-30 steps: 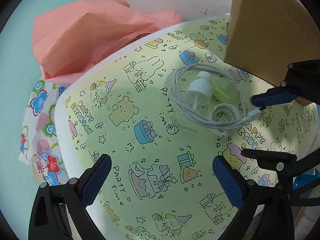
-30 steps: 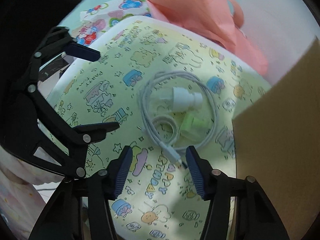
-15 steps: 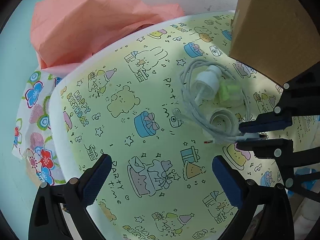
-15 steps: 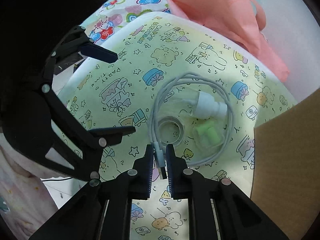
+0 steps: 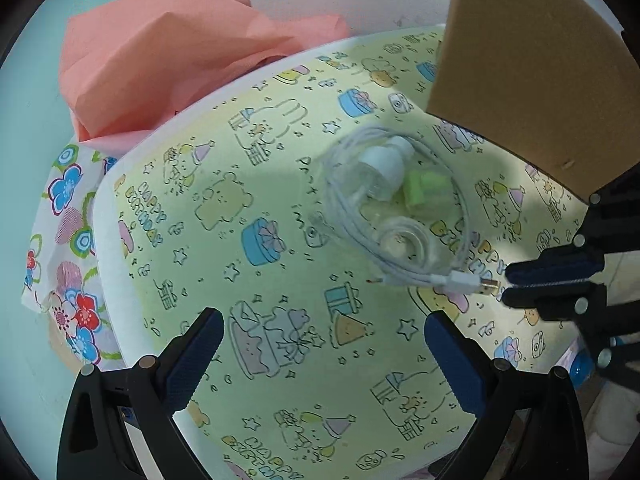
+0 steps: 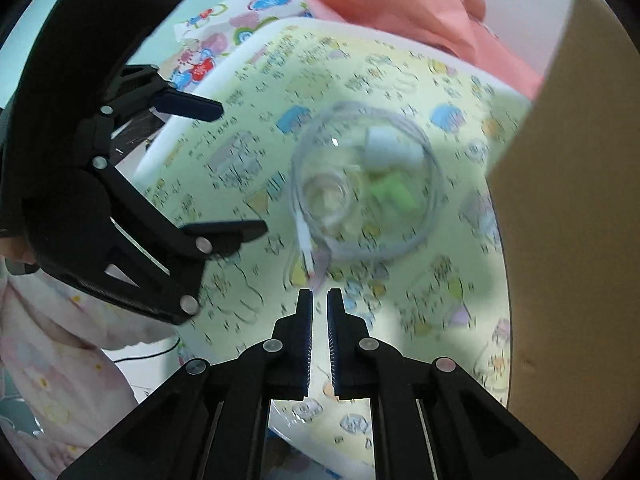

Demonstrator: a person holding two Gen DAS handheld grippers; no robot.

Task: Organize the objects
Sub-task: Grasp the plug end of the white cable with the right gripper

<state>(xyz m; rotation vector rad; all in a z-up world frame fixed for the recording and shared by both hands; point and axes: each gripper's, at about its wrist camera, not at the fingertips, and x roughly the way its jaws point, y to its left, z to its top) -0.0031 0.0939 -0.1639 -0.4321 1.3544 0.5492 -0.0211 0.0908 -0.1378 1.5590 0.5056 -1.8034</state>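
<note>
A coiled white USB cable (image 5: 348, 216) lies on the yellow party-print tablecloth (image 5: 248, 160). Inside the coil lie a small clear bottle with a white cap (image 5: 386, 160), a green piece (image 5: 422, 190) and a clear tape roll (image 5: 400, 236). The cable's plug (image 5: 464, 282) points at my right gripper (image 5: 505, 282), which is shut. In the blurred right wrist view the plug (image 6: 306, 250) lies just ahead of the right gripper (image 6: 319, 294), and nothing shows between its pads. My left gripper (image 5: 324, 354) hangs open above the cloth, nearer than the coil, holding nothing.
A tall cardboard box (image 5: 520, 60) stands right behind the coil. A pink paper bag (image 5: 180, 52) and a floral cloth (image 5: 68, 240) lie at the table's far left edge. A pink patterned sleeve (image 6: 60, 340) is at the lower left.
My right gripper went from half open around the plug to shut on it. It has since drawn back a little, still shut, and the plug now lies ahead of its tips. The left gripper stayed put.
</note>
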